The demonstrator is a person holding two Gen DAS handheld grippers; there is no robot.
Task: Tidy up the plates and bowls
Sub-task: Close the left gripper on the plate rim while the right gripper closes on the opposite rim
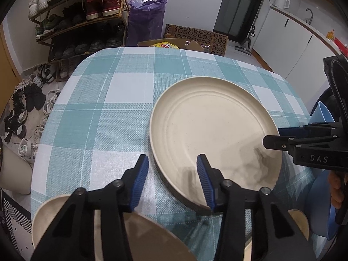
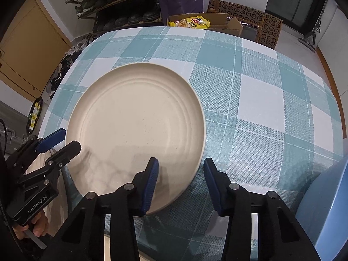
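Evidently little is sorted yet: the large cream plate (image 1: 214,134) lies flat at centre frame on the checked counter (image 1: 104,108), straddled at opposite rims by the left gripper (image 1: 173,179) and right gripper (image 2: 181,183), neither clamped. Other dishes at the lower edges remain unstacked.

A lived-in home — shoe rack (image 1: 78,15) crammed with sneakers, checked cloth over the table (image 1: 121,100), white kitchen cabinets (image 1: 289,41) with a kettle (image 1: 281,0) beyond.
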